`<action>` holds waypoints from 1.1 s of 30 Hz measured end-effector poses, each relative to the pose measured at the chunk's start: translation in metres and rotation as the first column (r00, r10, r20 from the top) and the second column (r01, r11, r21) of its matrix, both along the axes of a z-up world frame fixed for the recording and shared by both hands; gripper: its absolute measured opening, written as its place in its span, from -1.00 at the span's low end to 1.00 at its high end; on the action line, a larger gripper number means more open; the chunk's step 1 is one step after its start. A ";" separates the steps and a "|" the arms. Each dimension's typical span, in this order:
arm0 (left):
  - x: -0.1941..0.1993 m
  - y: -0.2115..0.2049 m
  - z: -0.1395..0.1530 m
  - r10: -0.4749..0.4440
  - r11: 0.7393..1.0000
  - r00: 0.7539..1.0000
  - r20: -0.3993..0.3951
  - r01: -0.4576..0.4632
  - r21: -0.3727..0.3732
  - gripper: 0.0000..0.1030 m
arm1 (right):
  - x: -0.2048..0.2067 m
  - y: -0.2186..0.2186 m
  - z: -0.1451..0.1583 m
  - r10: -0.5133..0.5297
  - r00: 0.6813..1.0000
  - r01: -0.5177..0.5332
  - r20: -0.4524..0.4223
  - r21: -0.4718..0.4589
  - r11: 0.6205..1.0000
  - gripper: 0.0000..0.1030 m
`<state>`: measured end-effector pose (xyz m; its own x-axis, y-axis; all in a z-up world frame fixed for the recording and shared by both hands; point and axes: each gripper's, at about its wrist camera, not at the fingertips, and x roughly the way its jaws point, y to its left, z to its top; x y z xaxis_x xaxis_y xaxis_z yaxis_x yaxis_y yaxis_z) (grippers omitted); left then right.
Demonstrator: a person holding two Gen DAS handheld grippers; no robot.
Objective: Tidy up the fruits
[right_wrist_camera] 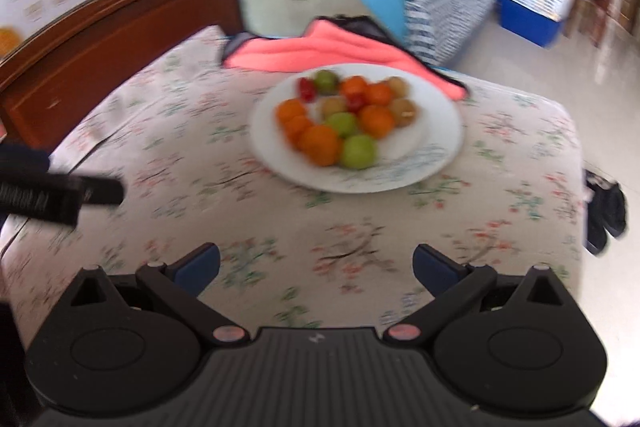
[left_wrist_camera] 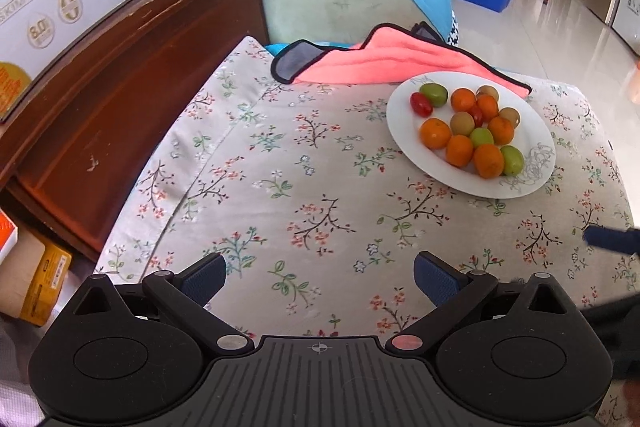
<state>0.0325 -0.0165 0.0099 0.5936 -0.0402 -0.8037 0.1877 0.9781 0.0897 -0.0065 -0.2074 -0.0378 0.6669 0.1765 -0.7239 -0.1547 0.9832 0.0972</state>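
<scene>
While both grippers hang wide apart with nothing in them, the left gripper (left_wrist_camera: pixel 319 277) and right gripper (right_wrist_camera: pixel 316 267) face the white plate (left_wrist_camera: pixel 404 131). On the plate sit little fruits (left_wrist_camera: pixel 472 131). They look light, round and squishy, so pinch each one softly around its middle.

I'm holding the left gripper (left_wrist_camera: pixel 320 277) low and level, its blue-padded fingers (left_wrist_camera: pixel 204 279) spread wide with nothing between them. I'm keeping the right gripper (right_wrist_camera: pixel 316 267) in the same pose, jaws wide apart and empty. Each is showing at the edge of the other's view, blurred on the right wrist camera.
</scene>
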 end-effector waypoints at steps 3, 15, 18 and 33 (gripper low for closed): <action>-0.003 0.005 0.002 -0.004 1.000 1.000 -0.001 0.004 -0.019 0.96 | -0.006 0.012 -0.008 0.073 0.997 -0.073 0.017 0.012 0.997 0.98; -0.007 0.011 0.003 -0.014 0.999 1.000 0.002 0.014 -0.037 0.96 | -0.015 0.055 -0.044 0.350 0.931 -0.341 0.104 -0.096 0.935 0.98; -0.007 0.012 0.002 -0.013 0.999 1.000 -0.003 0.013 -0.034 0.96 | -0.013 0.056 -0.048 0.359 0.921 -0.350 0.151 -0.087 0.933 0.99; -0.003 0.017 -0.006 0.017 0.999 1.000 -0.018 -0.018 -0.040 0.96 | 0.005 0.068 -0.050 0.384 0.901 -0.374 0.203 -0.088 0.923 0.99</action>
